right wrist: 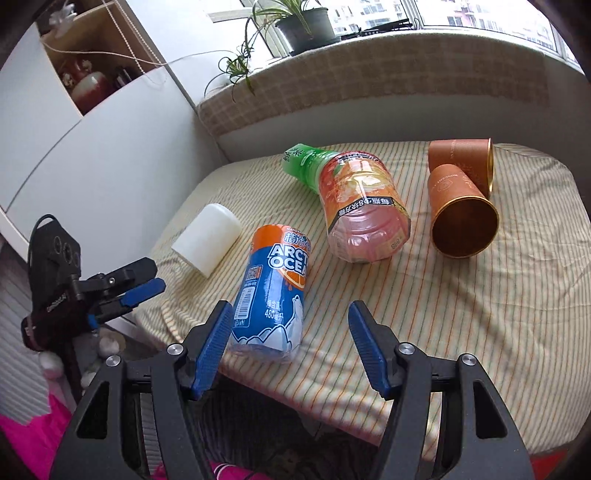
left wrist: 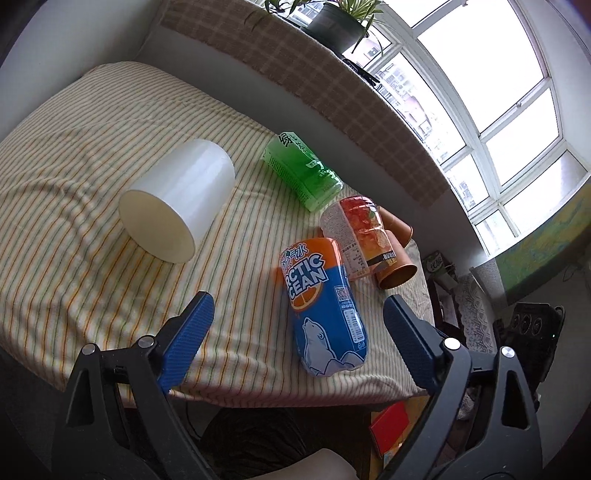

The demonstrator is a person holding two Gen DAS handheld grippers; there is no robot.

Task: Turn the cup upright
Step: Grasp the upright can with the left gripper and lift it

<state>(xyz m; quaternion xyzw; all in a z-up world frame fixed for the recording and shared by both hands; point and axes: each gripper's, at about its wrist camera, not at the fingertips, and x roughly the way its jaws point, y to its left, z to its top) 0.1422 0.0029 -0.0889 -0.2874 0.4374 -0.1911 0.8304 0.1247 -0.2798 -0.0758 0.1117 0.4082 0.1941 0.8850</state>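
White cup is lying on its side on the striped worktop, far-left of the clutter, mouth facing the left wrist camera. Left gripper is hovering at the near edge, fingers spread wide and gripping nothing. Right gripper is also sitting at the near edge with fingers apart and empty (blue Arctic Ocean bottle is lying just in front of its left finger). Orange juice bottle is lying beyond that, overlapping the green bottle. Two brown cups are lying on their sides at far right, touching each other. Potted plant is sitting on the windowsill.
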